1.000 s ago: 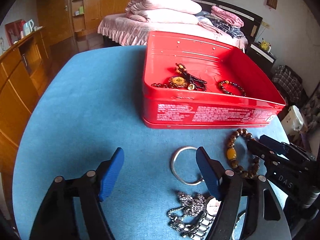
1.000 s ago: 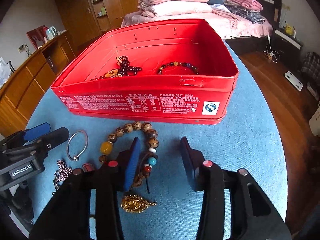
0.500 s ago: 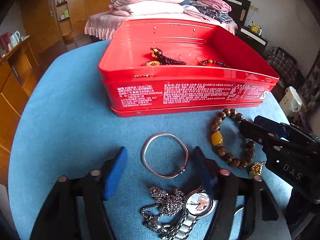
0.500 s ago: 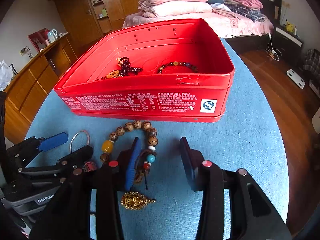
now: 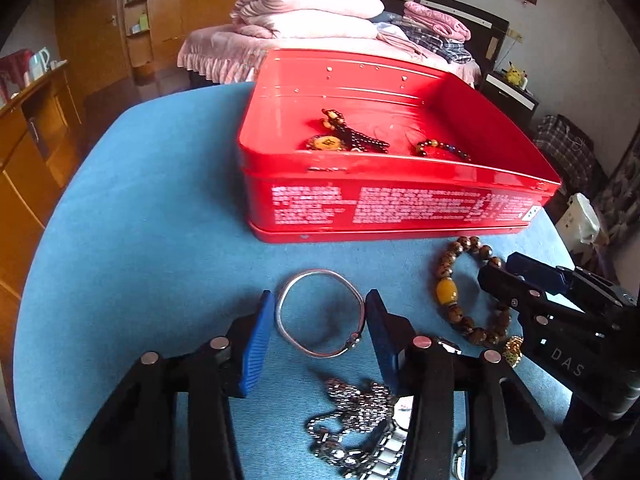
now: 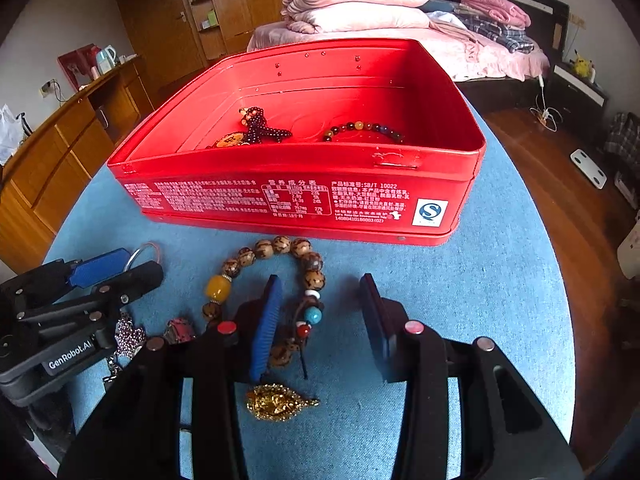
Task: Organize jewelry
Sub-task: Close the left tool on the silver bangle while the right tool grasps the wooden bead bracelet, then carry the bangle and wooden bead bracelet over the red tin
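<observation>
Both tools: I am holding them open, just in front of the red tin [image 5: 384, 208].
Left tool [image 5: 320, 336]: straddling the silver bangle [image 5: 320, 312].
Right tool [image 6: 320, 320]: straddling the brown bead bracelet [image 6: 276, 276].

The left hand-held gripper [image 5: 320, 320] stands open around a silver bangle [image 5: 321, 312] lying on the blue surface [image 5: 140, 220]. A red tin [image 5: 392, 208] sits beyond, holding beaded pieces. A brown bead bracelet [image 5: 460, 292] lies near the right hand-held gripper [image 5: 516, 268].
</observation>
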